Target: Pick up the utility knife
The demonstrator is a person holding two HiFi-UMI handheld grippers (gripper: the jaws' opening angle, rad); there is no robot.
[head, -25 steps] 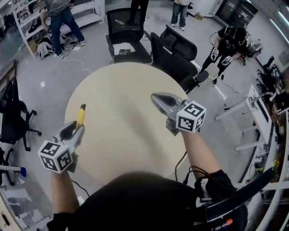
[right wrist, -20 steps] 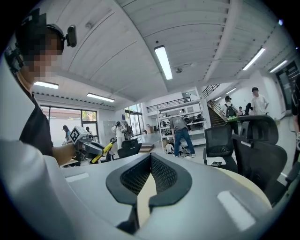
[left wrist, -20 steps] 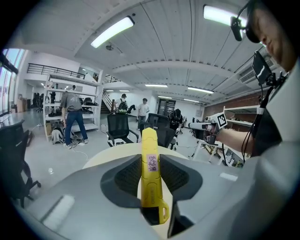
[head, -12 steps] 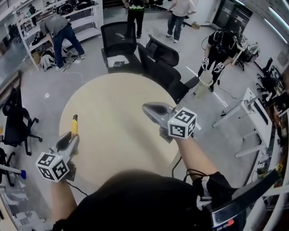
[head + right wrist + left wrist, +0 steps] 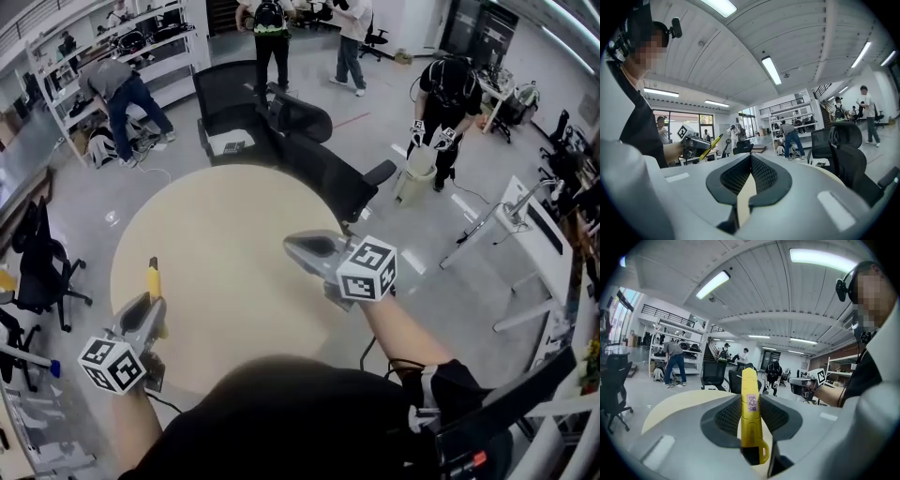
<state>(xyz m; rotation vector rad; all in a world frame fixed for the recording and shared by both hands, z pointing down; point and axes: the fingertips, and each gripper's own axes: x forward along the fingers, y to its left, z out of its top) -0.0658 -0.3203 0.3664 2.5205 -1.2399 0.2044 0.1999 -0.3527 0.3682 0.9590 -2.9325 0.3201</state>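
Note:
A yellow utility knife (image 5: 153, 278) sticks out forward from my left gripper (image 5: 150, 305), which is shut on its handle over the left edge of the round beige table (image 5: 225, 244). In the left gripper view the knife (image 5: 750, 413) runs lengthwise between the dark pads, with its rear end near the camera. My right gripper (image 5: 292, 246) hovers over the table's right side with its jaws together and nothing between them. The right gripper view shows its tips (image 5: 751, 157) meeting, and the left gripper (image 5: 696, 145) with the knife (image 5: 712, 142) off to the left.
Two black office chairs (image 5: 234, 112) (image 5: 323, 164) stand just beyond the table. Another chair (image 5: 42, 262) is at the left. Several people stand or bend farther back, by shelving (image 5: 141, 37). White desks (image 5: 525, 216) are at the right.
Both grippers have drawn back toward my body, and the table now lies farther out in the view. The knife has stayed in the left gripper throughout.

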